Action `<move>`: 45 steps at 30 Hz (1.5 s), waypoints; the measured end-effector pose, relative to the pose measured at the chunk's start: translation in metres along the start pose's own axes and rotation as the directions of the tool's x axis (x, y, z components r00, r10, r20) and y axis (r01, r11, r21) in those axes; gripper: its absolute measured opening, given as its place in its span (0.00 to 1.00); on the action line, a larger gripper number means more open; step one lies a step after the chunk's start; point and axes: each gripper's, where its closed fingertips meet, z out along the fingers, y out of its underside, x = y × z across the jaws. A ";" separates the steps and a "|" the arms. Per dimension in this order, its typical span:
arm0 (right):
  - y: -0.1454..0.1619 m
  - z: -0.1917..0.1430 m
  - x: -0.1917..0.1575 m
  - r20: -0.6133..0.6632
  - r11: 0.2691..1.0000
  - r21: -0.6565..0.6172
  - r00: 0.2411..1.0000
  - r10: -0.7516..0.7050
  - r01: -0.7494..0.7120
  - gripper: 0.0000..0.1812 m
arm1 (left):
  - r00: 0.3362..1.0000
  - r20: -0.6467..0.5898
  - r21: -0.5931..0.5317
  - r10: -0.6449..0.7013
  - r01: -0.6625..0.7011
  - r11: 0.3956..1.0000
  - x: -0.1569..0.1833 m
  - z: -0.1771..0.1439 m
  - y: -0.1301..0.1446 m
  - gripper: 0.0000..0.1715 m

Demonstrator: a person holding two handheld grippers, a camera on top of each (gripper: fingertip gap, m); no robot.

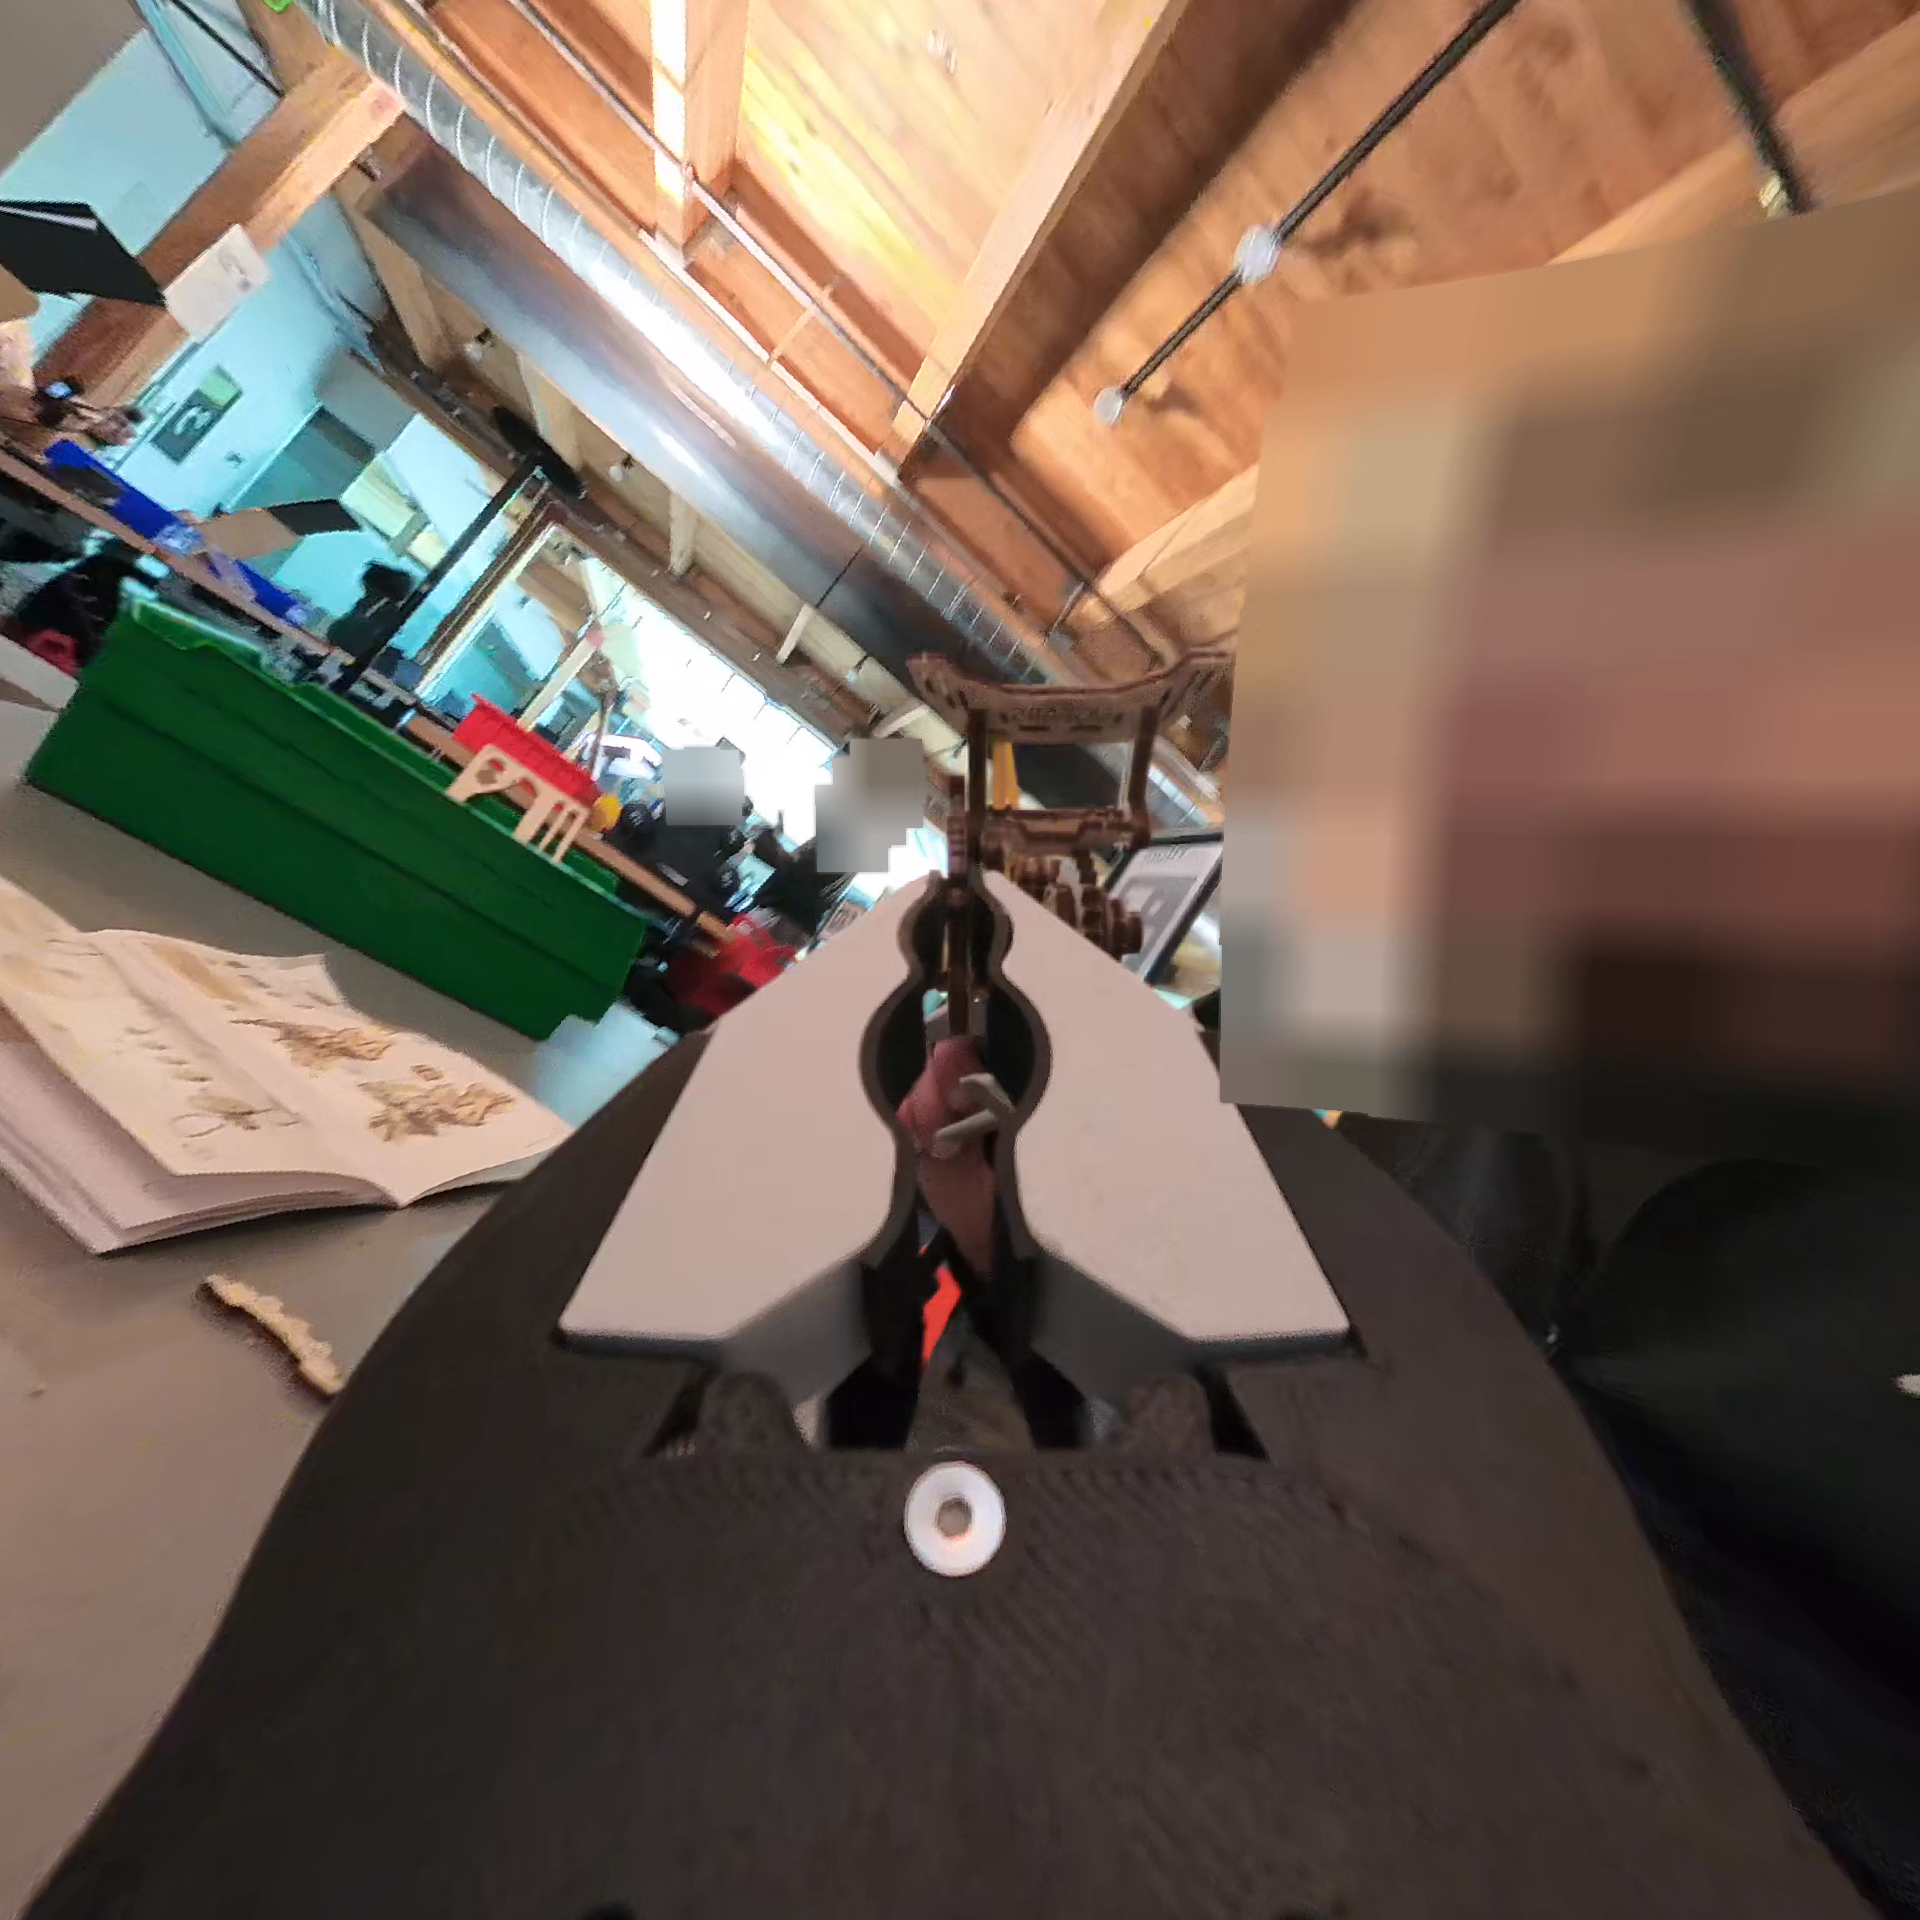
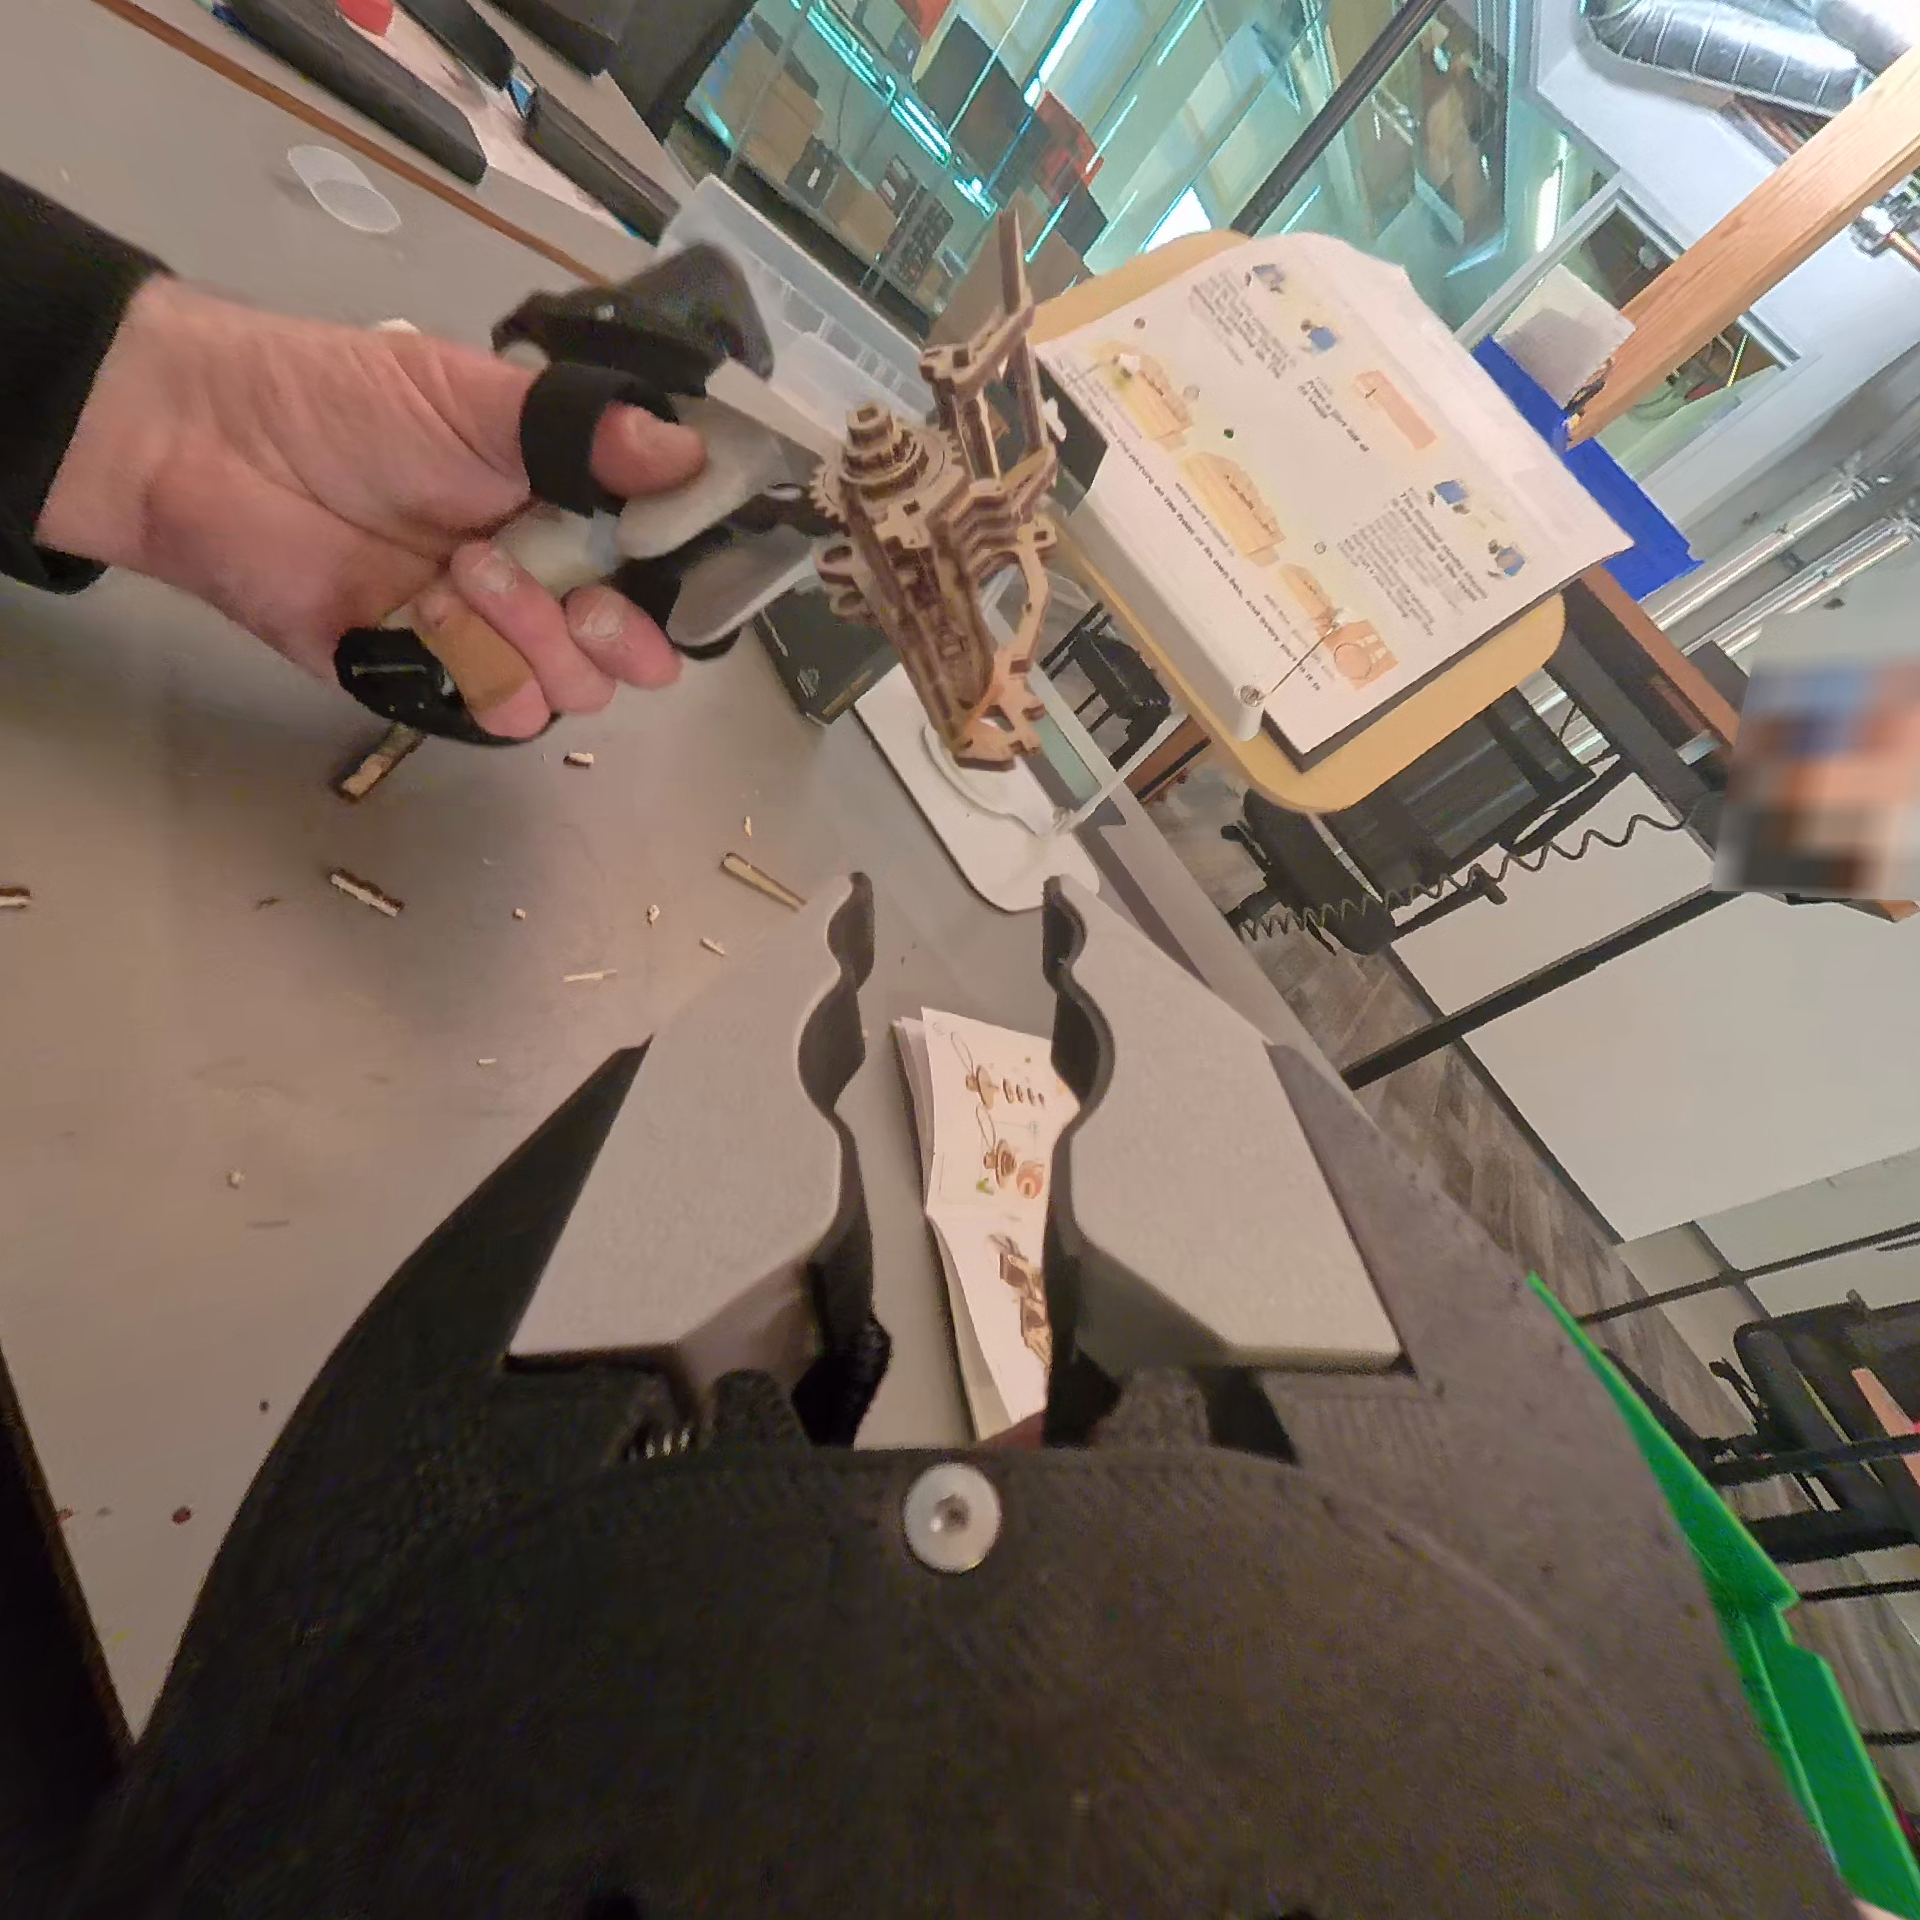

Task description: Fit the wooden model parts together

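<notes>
A part-built wooden model (image 1: 1049,821) with gears and a frame is held up in the air. My left gripper (image 1: 958,883) is shut on its lower edge; the model rises past the fingertips. In the right wrist view the same model (image 2: 935,551) hangs above the table, pinched by the left gripper (image 2: 790,488) in a person's hand (image 2: 312,488). My right gripper (image 2: 951,899) is open and empty, below and in front of the model, not touching it. Small wooden pieces (image 2: 364,891) and splinters lie on the grey table (image 2: 260,1039).
An open instruction booklet (image 1: 208,1060) lies on the table left of my left gripper, with a wooden strip (image 1: 275,1330) near it and a green bin (image 1: 312,810) behind. A second booklet (image 2: 987,1174) lies under my right gripper. A stand holds printed sheets (image 2: 1309,499). The table edge runs right. One gripper's finger ends stand about 11 cm off the other's.
</notes>
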 end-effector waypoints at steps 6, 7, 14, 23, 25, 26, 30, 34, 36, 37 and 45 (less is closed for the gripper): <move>0.040 0.000 -0.005 -0.045 0.997 -0.052 0.998 0.047 -0.050 0.18 | 0.988 0.068 -0.110 0.137 -0.129 0.985 -0.008 -0.001 0.005 0.00; 0.046 -0.001 -0.004 -0.063 0.997 -0.055 0.997 0.049 -0.052 0.18 | 0.986 0.072 -0.122 0.153 -0.144 0.982 -0.010 -0.002 0.006 0.00; 0.082 0.000 0.000 -0.141 0.989 -0.077 0.983 0.118 -0.130 0.27 | 0.969 0.093 -0.195 0.228 -0.207 0.959 -0.030 0.004 0.007 0.00; 0.090 0.005 -0.002 -0.139 0.983 -0.082 0.978 0.154 -0.166 0.31 | 0.955 0.057 -0.243 0.291 -0.270 0.932 -0.044 0.018 0.008 0.00; 0.093 0.006 -0.002 -0.141 0.982 -0.097 0.979 0.150 -0.165 0.32 | 0.949 0.066 -0.254 0.309 -0.284 0.925 -0.048 0.019 0.011 0.00; 0.093 0.006 -0.003 -0.138 0.982 -0.101 0.979 0.148 -0.163 0.32 | 0.946 0.067 -0.258 0.316 -0.290 0.922 -0.049 0.019 0.011 0.00; 0.097 0.009 -0.007 -0.125 0.980 -0.129 0.983 0.135 -0.151 0.32 | 0.938 0.075 -0.265 0.339 -0.309 0.913 -0.053 0.019 0.013 0.00; 0.100 0.010 -0.007 -0.124 0.977 -0.140 0.982 0.144 -0.161 0.32 | 0.906 0.092 -0.309 0.412 -0.368 0.877 -0.056 0.018 0.016 0.00; 0.101 0.011 -0.007 -0.123 0.977 -0.143 0.982 0.144 -0.161 0.32 | 0.902 0.087 -0.313 0.423 -0.378 0.871 -0.055 0.018 0.017 0.00; 0.101 0.011 -0.008 -0.121 0.976 -0.146 0.982 0.143 -0.160 0.32 | 0.901 0.086 -0.312 0.426 -0.382 0.870 -0.055 0.018 0.017 0.00; 0.100 0.011 -0.007 -0.121 0.977 -0.139 0.982 0.145 -0.162 0.32 | 0.896 0.086 -0.313 0.436 -0.392 0.865 -0.055 0.018 0.017 0.00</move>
